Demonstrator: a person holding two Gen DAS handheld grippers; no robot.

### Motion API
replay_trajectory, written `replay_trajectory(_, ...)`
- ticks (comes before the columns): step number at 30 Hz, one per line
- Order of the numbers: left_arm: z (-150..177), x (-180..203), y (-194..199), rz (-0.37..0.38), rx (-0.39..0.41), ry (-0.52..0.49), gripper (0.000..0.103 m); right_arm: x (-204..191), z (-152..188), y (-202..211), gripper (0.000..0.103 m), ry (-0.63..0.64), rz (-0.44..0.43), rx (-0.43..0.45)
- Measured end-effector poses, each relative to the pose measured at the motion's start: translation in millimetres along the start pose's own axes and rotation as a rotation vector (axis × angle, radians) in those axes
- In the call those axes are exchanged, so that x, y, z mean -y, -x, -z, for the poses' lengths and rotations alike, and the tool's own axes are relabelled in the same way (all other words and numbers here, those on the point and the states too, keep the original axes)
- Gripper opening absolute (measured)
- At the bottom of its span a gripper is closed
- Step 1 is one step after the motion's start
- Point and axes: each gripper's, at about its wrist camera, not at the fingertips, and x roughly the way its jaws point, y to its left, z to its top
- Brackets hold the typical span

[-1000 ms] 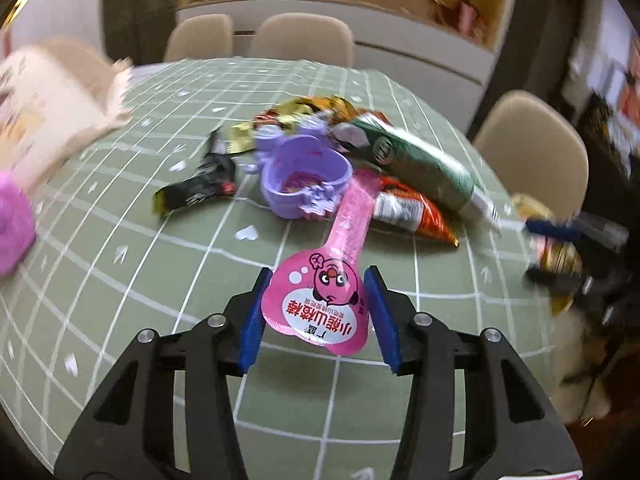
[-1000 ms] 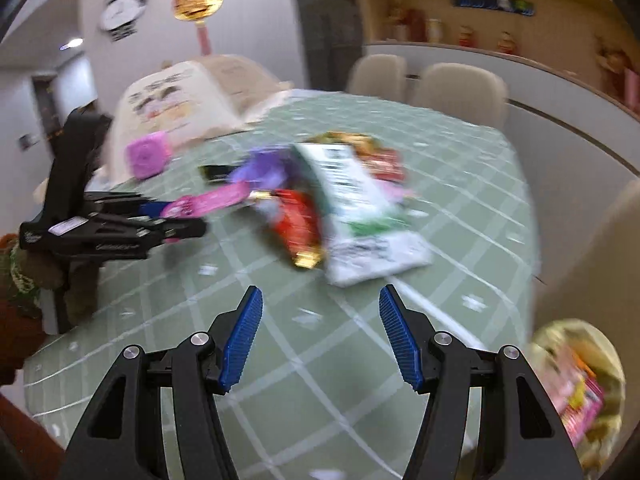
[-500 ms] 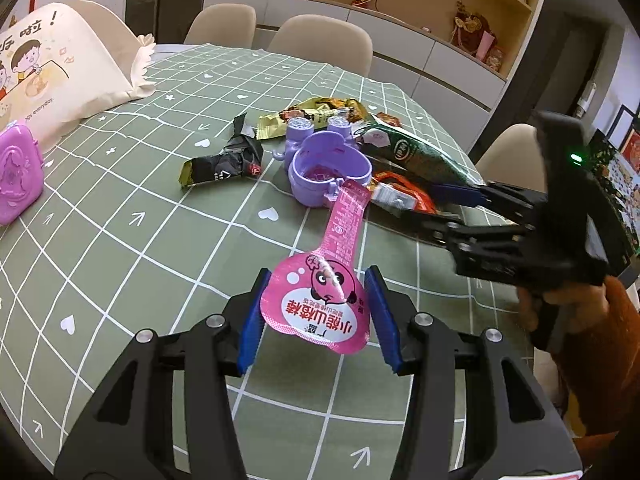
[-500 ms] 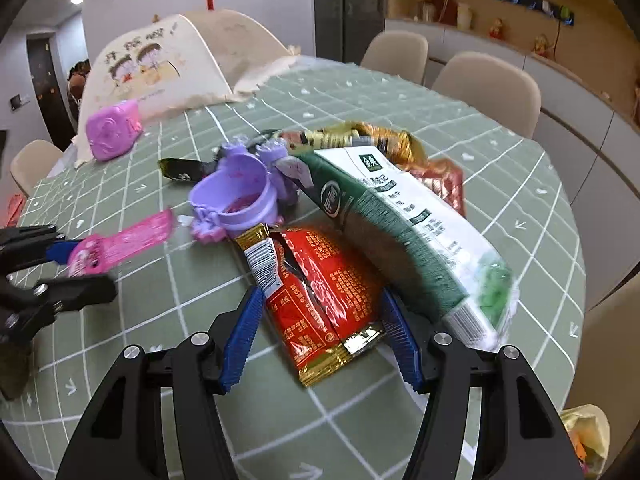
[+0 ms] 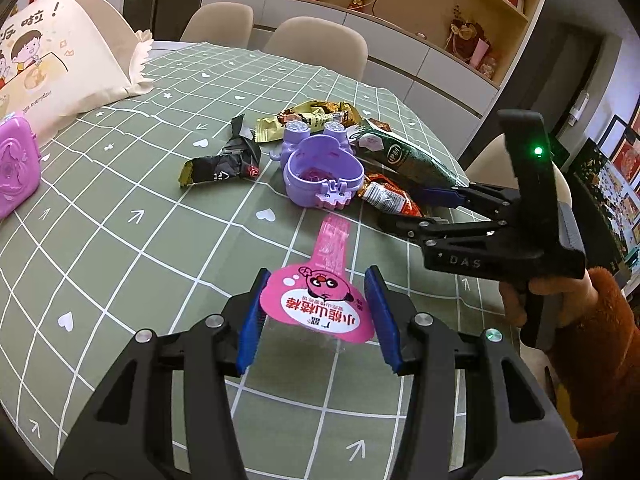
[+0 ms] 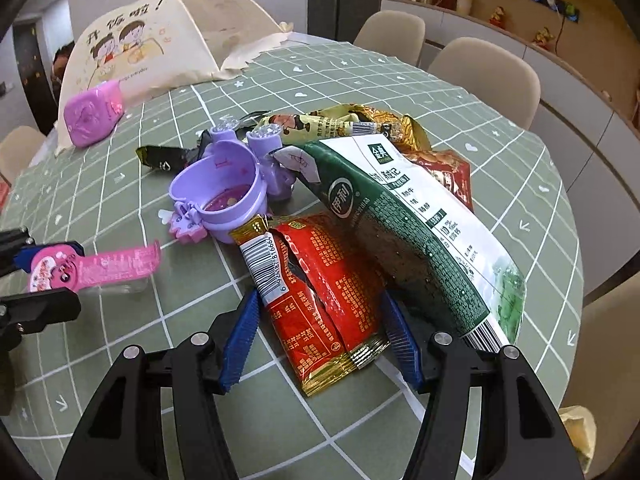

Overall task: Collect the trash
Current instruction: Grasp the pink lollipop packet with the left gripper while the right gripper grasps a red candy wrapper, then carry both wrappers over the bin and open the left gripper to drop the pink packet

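Note:
My left gripper [image 5: 316, 316] is shut on a pink candy wrapper [image 5: 320, 296] and holds it just above the green checked tablecloth; it also shows in the right wrist view [image 6: 96, 270]. My right gripper [image 6: 320, 340] is open, its blue pads on either side of a red snack packet [image 6: 320, 288] that lies on the table. A green and white bag [image 6: 404, 224] leans over the packet's right side. A purple plastic toy cup [image 6: 224, 196] and a black wrapper [image 5: 220, 164] lie in the pile beyond.
A yellow wrapper [image 6: 320, 124] and another red packet [image 6: 444, 172] lie behind the green bag. A pink box [image 6: 94, 114] and a white food cover [image 6: 160, 40] stand at the far left. Beige chairs [image 6: 484, 68] ring the round table.
My right gripper has swung in from the table's edge and now straddles the red snack packet. My left gripper has pulled the pink wrapper back from the purple cup.

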Motion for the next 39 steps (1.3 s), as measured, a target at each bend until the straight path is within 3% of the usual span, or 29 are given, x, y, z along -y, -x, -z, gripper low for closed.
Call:
replay_trajectory(2,-1,-1,-1,-0.001,-0.001,0.001,0.045,4,4,10,0.041,-0.031,-0.032,0.023)
replay_trajectory(5,-1,4,-6,0.003,-0.015,-0.002,0.045,4,12,33,0.023,-0.033,0.002,0.055)
replay_trajectory(9,-4,14,-10,0.022,-0.025,-0.024,0.041,12,26,64,0.012,-0.055,0.030,0.095)
replay_trajectory(21,-12,58,-13,0.017,-0.018,-0.127,0.038,49,69,127,0.009,-0.148,0.096,0.188)
replay_trajectory(31,-18,138,-31,0.100,-0.026,-0.202,0.038,93,118,167,0.009,-0.228,0.171,0.237)
replay_trajectory(39,-13,212,-69,0.154,-0.081,-0.269,0.038,153,172,194,0.009,-0.387,0.244,0.252)
